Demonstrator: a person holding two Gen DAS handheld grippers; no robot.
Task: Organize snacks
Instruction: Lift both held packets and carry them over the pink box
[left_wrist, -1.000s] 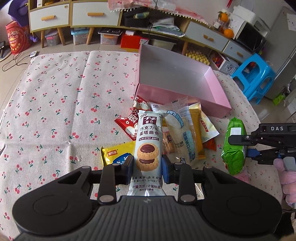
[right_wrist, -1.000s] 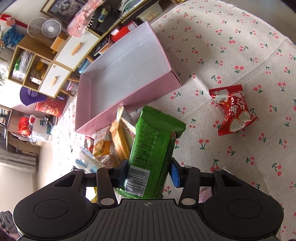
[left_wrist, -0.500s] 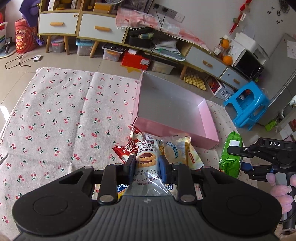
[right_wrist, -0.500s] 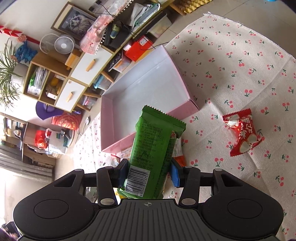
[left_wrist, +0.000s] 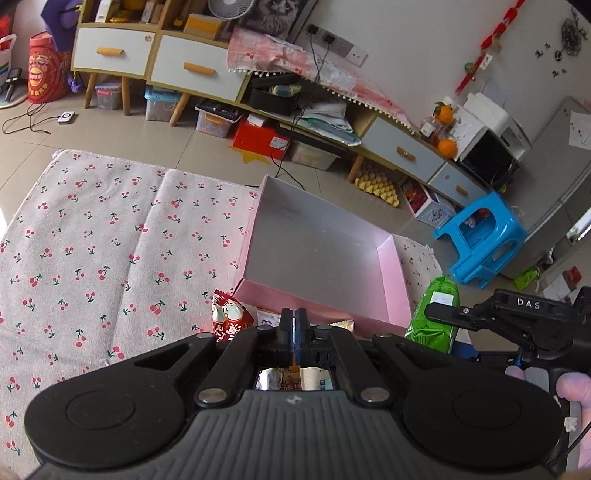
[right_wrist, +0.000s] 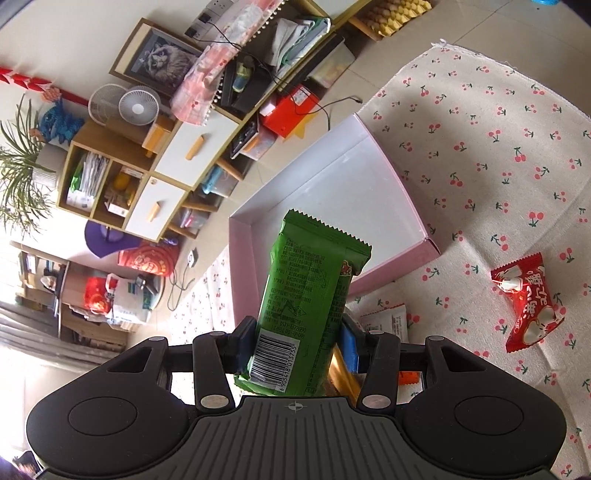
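Right wrist only: green packet's (right_wrist: 306, 295) barcode.

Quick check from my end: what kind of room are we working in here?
Most likely a home living room, worked at floor level: a cherry-print cloth is spread over the tiled floor, a low wooden cabinet with white drawers lines the wall, and a small blue plastic stool stands nearby.

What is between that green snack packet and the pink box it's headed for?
Nothing visible. The green snack packet, clamped in the right tool, points at the pink box, whose top is open and whose floor looks bare; its near wall is low.
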